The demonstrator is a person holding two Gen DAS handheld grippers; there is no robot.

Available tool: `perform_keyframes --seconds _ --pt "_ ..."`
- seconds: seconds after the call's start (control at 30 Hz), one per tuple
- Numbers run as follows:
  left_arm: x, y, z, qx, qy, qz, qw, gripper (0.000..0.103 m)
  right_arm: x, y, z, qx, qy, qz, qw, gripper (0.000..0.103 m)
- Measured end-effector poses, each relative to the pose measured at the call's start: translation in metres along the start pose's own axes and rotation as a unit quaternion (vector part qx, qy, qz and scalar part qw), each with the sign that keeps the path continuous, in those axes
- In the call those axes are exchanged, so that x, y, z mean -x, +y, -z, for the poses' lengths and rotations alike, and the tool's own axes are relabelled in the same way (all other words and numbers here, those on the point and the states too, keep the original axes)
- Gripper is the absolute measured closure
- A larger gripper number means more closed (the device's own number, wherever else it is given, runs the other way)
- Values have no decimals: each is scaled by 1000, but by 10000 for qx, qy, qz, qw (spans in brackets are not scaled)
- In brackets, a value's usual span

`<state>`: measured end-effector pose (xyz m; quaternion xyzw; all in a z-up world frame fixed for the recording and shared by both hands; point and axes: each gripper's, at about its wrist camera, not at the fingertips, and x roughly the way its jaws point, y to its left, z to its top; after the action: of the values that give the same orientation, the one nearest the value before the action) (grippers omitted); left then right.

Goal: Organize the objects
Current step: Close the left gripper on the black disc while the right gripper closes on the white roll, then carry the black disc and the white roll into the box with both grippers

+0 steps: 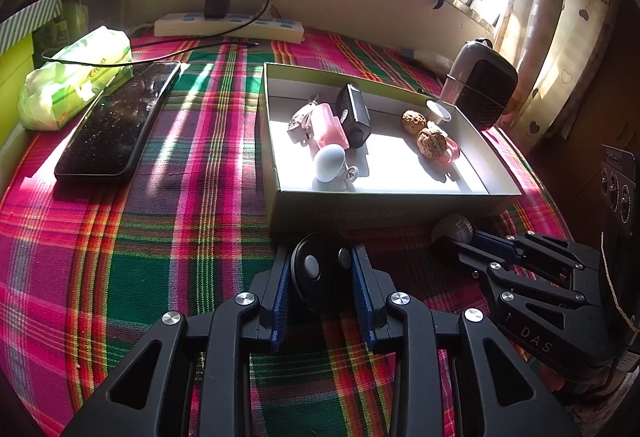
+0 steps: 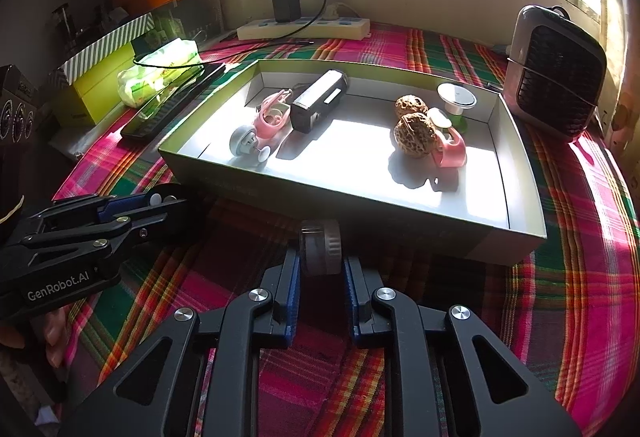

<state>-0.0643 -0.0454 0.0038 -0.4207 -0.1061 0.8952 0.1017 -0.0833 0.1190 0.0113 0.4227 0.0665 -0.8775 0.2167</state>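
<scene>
My left gripper (image 1: pixel 320 253) is shut on a round black remote (image 1: pixel 316 273) with a white button, low over the plaid cloth just in front of the box. My right gripper (image 2: pixel 320 257) is shut on a small grey cylinder (image 2: pixel 322 249), also right at the box's near wall. Each gripper shows in the other's view: the right gripper (image 1: pixel 452 237) and the left gripper (image 2: pixel 168 203). The shallow open box (image 2: pixel 320 205) holds a pink toy (image 2: pixel 274 117), a black device (image 2: pixel 318 99), two walnuts (image 2: pixel 414 135) and a thread spool (image 2: pixel 456 103).
A black phone (image 1: pixel 116 125) and a green tissue pack (image 1: pixel 76 77) lie left of the box. A white power strip (image 1: pixel 228 25) with a charger runs along the back wall. A small dark heater (image 2: pixel 556 73) stands at the box's right rear corner.
</scene>
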Motion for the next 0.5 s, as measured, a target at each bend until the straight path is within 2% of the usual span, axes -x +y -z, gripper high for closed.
perform_keyframes --seconds 0.5 --pt "0 -1 0 2 -6 -9 10000 78 1 0 1 -57 -19 -19 10000 83"
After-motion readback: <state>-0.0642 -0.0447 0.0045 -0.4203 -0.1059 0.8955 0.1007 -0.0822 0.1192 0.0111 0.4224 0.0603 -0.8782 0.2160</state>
